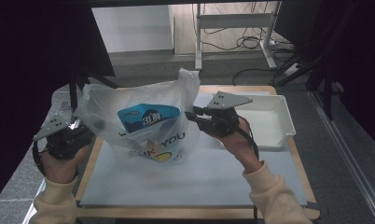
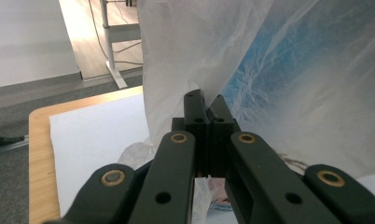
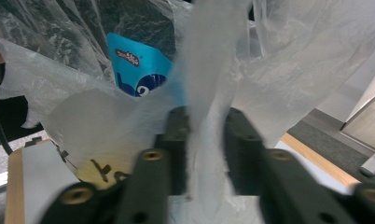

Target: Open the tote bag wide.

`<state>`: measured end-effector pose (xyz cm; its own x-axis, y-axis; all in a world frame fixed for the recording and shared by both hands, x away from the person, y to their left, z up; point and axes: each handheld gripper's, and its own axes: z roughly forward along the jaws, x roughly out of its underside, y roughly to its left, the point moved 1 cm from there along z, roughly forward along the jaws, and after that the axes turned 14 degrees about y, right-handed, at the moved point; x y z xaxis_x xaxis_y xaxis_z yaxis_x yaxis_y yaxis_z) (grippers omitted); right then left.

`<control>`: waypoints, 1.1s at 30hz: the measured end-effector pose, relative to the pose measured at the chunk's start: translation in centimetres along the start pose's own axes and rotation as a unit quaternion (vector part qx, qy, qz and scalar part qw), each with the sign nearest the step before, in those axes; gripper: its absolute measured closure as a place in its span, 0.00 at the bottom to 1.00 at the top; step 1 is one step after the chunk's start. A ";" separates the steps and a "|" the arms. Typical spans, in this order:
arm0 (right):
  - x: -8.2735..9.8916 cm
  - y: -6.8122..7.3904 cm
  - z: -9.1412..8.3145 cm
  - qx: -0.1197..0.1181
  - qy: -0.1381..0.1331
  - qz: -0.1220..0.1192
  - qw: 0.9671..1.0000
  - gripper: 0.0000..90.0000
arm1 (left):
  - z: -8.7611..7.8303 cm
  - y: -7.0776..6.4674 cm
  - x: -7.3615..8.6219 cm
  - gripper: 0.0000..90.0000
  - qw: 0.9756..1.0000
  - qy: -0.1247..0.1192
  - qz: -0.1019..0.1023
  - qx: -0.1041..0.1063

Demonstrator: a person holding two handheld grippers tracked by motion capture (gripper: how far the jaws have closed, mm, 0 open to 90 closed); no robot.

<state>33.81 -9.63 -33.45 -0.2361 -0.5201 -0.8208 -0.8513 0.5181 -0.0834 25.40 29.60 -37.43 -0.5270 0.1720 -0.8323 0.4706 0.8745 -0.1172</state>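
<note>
A white translucent plastic bag [image 1: 143, 112] printed with "THANK YOU" stands held up over the white mat [image 1: 195, 177]. A blue snack packet [image 1: 148, 116] shows through its front and pokes out of its mouth [image 3: 139, 70]. My left gripper [image 1: 83, 128] pinches the bag's left edge, its jaws shut on the film [image 2: 176, 70]. My right gripper [image 1: 191, 114] is shut on the bag's right handle strip [image 3: 209, 93], which runs up between its jaws. The two grippers hold the bag stretched between them.
A shallow white tray [image 1: 279, 116] lies at the mat's back right, just behind my right hand. The wooden table edge [image 1: 90, 172] frames the mat. A desk frame [image 1: 199, 32] and cables stand on the floor beyond.
</note>
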 end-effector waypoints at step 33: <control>4.7 -1.5 5.2 0.020 0.009 0.049 0.999 0.98 | 2.7 2.2 2.4 1.00 0.998 0.045 -0.033 -0.002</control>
<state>36.44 -9.38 -40.12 -0.3266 -0.4780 -0.8154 -0.8046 0.5932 -0.0254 27.16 30.73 -41.13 -0.6186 0.1537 -0.7705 0.4302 0.8869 -0.1684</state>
